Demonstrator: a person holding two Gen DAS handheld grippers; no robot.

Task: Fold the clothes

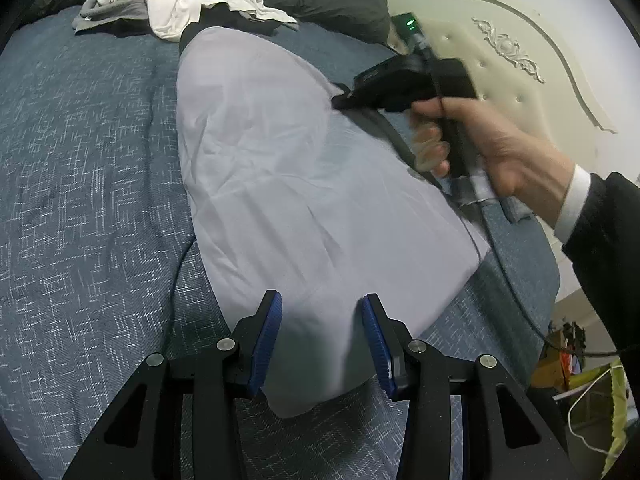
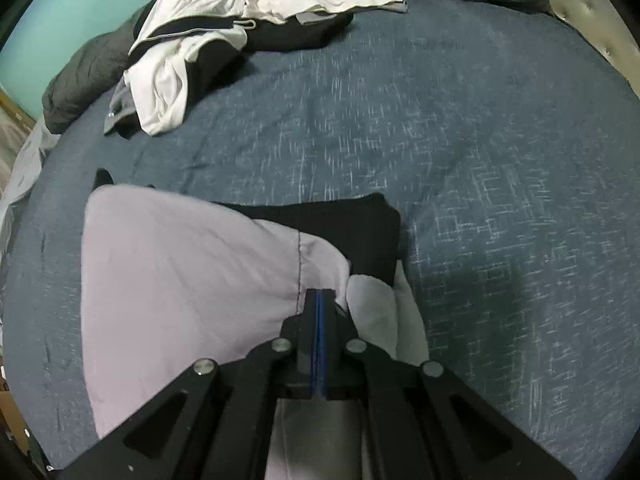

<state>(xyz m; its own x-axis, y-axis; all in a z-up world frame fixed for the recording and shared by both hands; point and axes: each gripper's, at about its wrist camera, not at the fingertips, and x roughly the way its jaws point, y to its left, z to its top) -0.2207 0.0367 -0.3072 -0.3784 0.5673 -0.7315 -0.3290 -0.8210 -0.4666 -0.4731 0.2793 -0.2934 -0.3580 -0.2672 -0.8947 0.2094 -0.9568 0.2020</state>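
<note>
The pale lilac garment [image 1: 304,184] lay spread on the blue bed cover [image 1: 88,168]. The left gripper [image 1: 322,344] stood released over its near edge — the right gripper [image 2: 319,300] was clenched on a fold of it.

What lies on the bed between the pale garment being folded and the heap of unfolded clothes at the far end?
Only bare blue bedspread separates the pale garment from the heap of clothes; the right wrist view shows this stretch best.
</note>
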